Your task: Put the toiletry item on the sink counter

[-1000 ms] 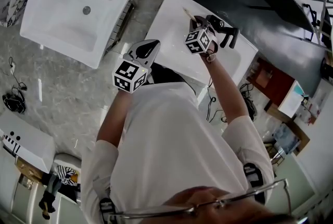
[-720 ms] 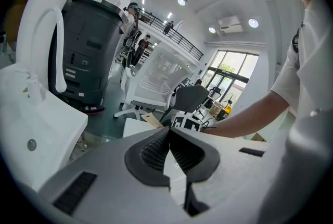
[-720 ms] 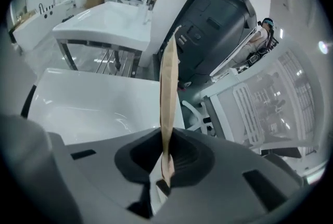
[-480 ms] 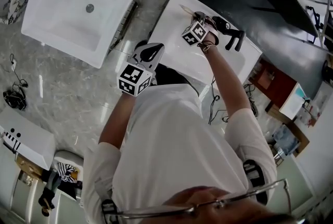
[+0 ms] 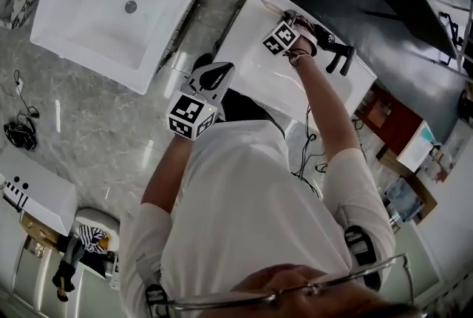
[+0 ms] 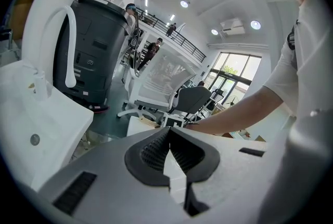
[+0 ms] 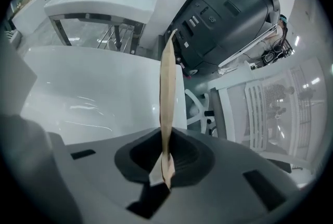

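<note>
Between the pads of your right tool [image 7: 165,168], the toiletry item [image 7: 167,87] is clamped at its lower end. It is a slim, flat, tan strip. The jaws are closed down to a narrow gap, with only the strip between them.

In the right gripper view the strip runs straight away from the tool, over the glossy white sink counter [image 7: 88,92]. Its far tip shows in front of a dark grey unit [image 7: 229,14] beyond the counter's edge. This view does not show whether the strip touches the counter.

The head view supplies the wider layout. There the strip projects from the tool over the far corner of the counter, near the dark faucet [image 5: 336,50]. Your right forearm [image 5: 319,109] reaches across the basin.

Your left tool [image 6: 168,134] holds nothing. The left gripper view shows its ribbed pads meeting at the tips, with no object between them. In the head view this tool hangs in front of your chest, near the counter's near edge and well apart from the item.

Only the left gripper view shows the grey office chair [image 6: 195,98]. The second basin [image 5: 89,21] appears in the head view at the left, above the marbled floor [image 5: 96,132]. It also appears in the right gripper view, on a metal frame.
</note>
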### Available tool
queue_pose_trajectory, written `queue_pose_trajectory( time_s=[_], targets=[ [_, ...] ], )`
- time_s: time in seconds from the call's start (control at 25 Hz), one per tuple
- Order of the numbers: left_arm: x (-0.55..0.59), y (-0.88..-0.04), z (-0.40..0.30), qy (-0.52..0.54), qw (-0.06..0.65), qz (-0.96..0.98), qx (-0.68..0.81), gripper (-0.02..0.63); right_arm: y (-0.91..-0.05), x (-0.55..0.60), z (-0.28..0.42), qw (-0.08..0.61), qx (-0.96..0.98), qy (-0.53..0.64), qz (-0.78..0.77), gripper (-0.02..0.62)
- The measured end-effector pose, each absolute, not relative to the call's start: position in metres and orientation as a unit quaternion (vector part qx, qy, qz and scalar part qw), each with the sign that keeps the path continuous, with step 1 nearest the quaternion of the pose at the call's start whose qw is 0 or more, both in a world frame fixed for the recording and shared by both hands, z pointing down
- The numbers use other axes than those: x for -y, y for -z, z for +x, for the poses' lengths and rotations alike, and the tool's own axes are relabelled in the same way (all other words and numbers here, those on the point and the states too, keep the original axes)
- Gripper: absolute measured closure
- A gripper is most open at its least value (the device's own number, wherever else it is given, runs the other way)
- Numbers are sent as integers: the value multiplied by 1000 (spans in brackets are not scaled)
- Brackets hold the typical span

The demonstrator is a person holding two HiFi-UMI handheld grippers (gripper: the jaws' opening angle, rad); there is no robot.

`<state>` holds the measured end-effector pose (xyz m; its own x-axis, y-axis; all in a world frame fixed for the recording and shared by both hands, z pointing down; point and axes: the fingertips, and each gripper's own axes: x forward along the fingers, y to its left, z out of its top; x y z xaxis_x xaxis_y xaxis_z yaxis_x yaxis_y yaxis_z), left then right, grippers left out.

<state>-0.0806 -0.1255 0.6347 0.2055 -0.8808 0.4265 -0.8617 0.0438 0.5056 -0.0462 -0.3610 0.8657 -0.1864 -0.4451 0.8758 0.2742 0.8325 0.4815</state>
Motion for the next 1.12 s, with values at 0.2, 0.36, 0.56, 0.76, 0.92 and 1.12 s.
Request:
queue_pose_trajectory(
  time_s=[0.2,0.36,0.56,0.76,0.92,1.12],
  targets=[
    [116,-640,-81,13,359,686,633,601,-877,364,-43,646,703,292,57,547],
    [112,-643,-81,12,364,684,632,601,-878,361,-41,646,705,288,54,525],
    [109,-642,-79,11,365,686,630,601,-874,359,-40,643,711,280,53,492],
    [108,-641,-76,8,364,688,628,601,-870,355,-36,641,717,269,51,461],
    [109,-637,-74,7,360,690,628,601,-865,348,-31,636,726,257,52,444],
    [111,-630,-71,3,350,695,628,601,-851,339,-28,623,740,247,54,439]
  ],
)
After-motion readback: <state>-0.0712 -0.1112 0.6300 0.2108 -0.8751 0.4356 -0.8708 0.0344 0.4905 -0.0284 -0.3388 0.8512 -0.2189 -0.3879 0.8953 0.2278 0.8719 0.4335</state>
